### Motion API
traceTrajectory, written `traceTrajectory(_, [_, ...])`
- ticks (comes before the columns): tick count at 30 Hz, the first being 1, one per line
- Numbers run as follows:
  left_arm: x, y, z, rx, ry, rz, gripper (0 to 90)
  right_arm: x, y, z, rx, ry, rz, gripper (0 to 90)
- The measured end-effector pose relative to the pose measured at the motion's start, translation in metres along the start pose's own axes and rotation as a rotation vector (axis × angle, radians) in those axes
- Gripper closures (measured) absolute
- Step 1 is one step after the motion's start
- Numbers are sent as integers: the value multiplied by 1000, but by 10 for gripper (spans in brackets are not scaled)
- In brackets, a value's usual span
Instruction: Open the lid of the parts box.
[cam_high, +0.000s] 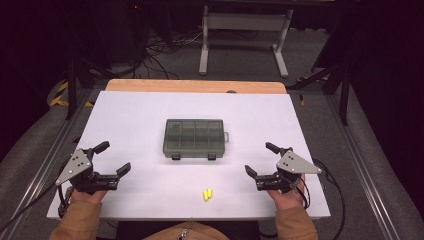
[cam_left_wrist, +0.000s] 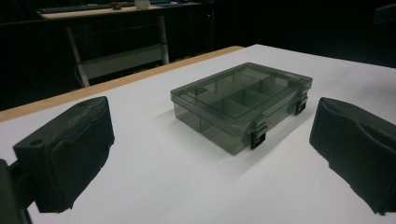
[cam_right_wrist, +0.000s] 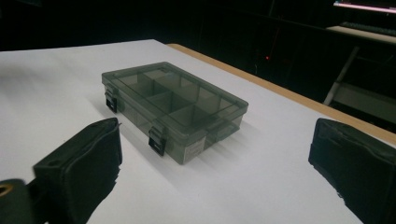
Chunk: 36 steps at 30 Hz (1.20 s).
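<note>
Your left tool sits near the desk's front left corner with its jaws spread wide and nothing between them, and your right tool mirrors it near the front right corner, jaws likewise wide and empty. The box, a smoky see-through case with inner compartments, lies flat at the middle of the desk, between your two tools and a little farther from you than either; it touches neither. Its lid is down, and its two dark latches face your edge of the desk. In the left gripper view the box lies ahead between the jaws, well clear of both, with its latched side turned toward the right jaw. In the right gripper view the box lies ahead, nearer the left jaw than the right, with a latch just beyond that jaw but not touching it. Two small yellow pieces lie side by side on the desk close to your edge, nearer you than the box and roughly midway between the tools, a little closer to the right one. Both tools point inward toward the box, and your hands grip them from behind at the desk's front edge.
</note>
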<state>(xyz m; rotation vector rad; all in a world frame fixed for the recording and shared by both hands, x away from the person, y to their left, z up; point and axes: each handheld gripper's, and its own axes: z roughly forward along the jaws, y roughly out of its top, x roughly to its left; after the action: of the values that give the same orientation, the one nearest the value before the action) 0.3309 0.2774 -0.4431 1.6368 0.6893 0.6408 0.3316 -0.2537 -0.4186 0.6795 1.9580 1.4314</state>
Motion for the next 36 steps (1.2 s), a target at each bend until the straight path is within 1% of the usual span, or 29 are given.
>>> traceTrajectory(2, [0, 0, -1, -6, 1, -5, 1, 0, 0, 1, -10, 15, 3, 25])
traceTrajectory(4, [1, 0, -1, -25, -1, -15, 1, 1, -1, 1, -22, 19, 8, 22])
traceTrajectory(5, [1, 0, -2, -26, 2, -17, 0, 1, -1, 1, -26, 23, 20, 12])
traceTrajectory(7, [1, 0, -2, -33, -5, -25, 0, 2, -1, 1, -36, 24, 28, 5])
traceTrajectory(9, [2, -1, -3, -26, -6, -25, 0, 2, -1, 2, -41, 34, 31, 5])
traceTrajectory(11, [3, -1, -3, -32, -20, -35, 0, 3, -1, 2, -45, 38, 35, 5])
traceTrajectory(13, [5, -1, -4, -25, -29, -34, 1, 3, -1, 1, -60, 50, 35, 4])
traceTrajectory(16, [6, 0, -4, -23, -33, -40, 5, 3, 0, 1, -51, 44, 34, 4])
traceTrajectory(18, [6, 1, -4, -15, -37, -30, 15, 3, 1, 2, -47, 50, 40, 6])
traceTrajectory(19, [6, 1, -4, -15, -38, -32, 18, 3, 1, 2, -42, 49, 39, 7])
traceTrajectory(20, [6, 1, -3, -23, -44, -30, 21, 3, 2, 2, -39, 50, 40, 8])
traceTrajectory(22, [4, 2, -2, -23, -47, -14, 34, 3, 2, 4, -24, 52, 37, 14])
traceTrajectory(24, [4, 4, 0, -5, -51, -2, 50, 2, 2, 6, -5, 70, 50, 31])
traceTrajectory(25, [4, 4, 0, -5, -51, -2, 56, 2, 2, 6, -5, 70, 50, 31])
traceTrajectory(26, [4, 5, 1, 5, -56, 0, 56, 2, 2, 7, 0, 75, 54, 36])
traceTrajectory(30, [5, 8, 3, 9, -63, -14, 61, 4, 7, 11, 16, 91, 46, 61])
traceTrajectory(32, [5, 10, 7, 21, -68, -13, 59, 4, 10, 14, 21, 109, 45, 65])
traceTrajectory(33, [5, 10, 7, 21, -68, -13, 59, 4, 10, 14, 21, 109, 45, 65])
traceTrajectory(34, [5, 11, 10, 30, -70, -18, 59, 2, 13, 18, 35, 136, 45, 65])
traceTrajectory(36, [5, 14, 15, 37, -81, -21, 58, 2, 16, 21, 49, 145, 40, 66])
